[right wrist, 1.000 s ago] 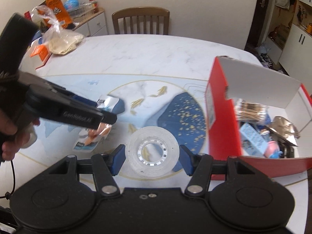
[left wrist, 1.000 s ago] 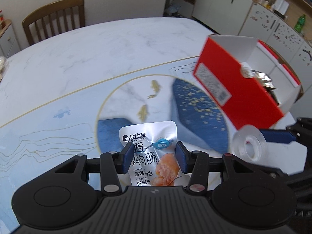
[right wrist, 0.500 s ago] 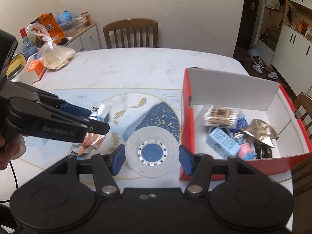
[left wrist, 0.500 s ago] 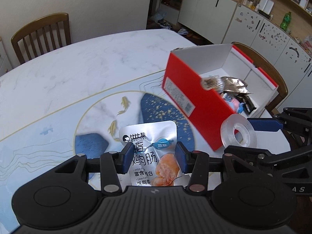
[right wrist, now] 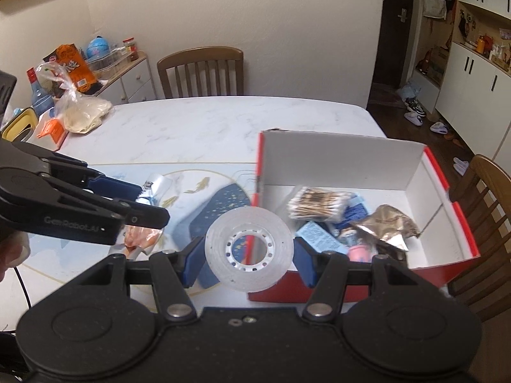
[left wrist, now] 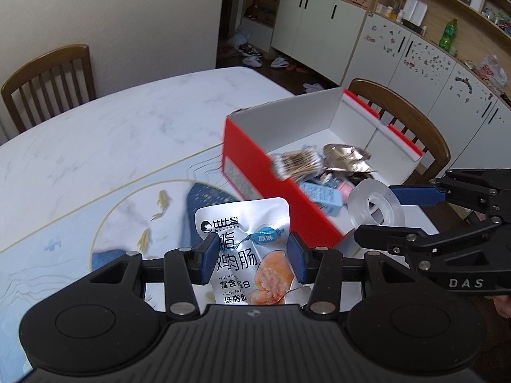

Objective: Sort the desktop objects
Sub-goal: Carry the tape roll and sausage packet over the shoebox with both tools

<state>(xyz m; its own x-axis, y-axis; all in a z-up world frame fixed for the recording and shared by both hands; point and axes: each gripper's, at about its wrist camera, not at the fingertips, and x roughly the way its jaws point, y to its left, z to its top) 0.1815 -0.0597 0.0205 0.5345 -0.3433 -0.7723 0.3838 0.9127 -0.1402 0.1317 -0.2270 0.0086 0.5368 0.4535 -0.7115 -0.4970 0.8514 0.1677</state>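
On the left, our left tool point(left wrist: 250, 255) is clamped on a silver snack pouch point(left wrist: 246, 242), its blue pads pressing the pouch's two side edges. The pouch stands with its long axis running away from us, its sealed top edge pointing forward toward the box, and it is held up off the surface point(left wrist: 127, 134). To the right, our right tool point(right wrist: 249, 255) is clamped on a clear roll of tape point(right wrist: 249, 249), gripped across its width so the open core faces us; it hangs just in front of the near red wall of the box point(right wrist: 351, 159). The red-and-white box sits open on the right part of the surface and holds a bundle of cotton swabs point(right wrist: 319, 202), a crumpled foil wrapper point(right wrist: 388, 226) and small packets. The surface is white marble-patterned with a blue-and-gold fish design. Wooden chairs point(right wrist: 201, 73) stand around it, and white cabinets point(left wrist: 319, 28) line the room.
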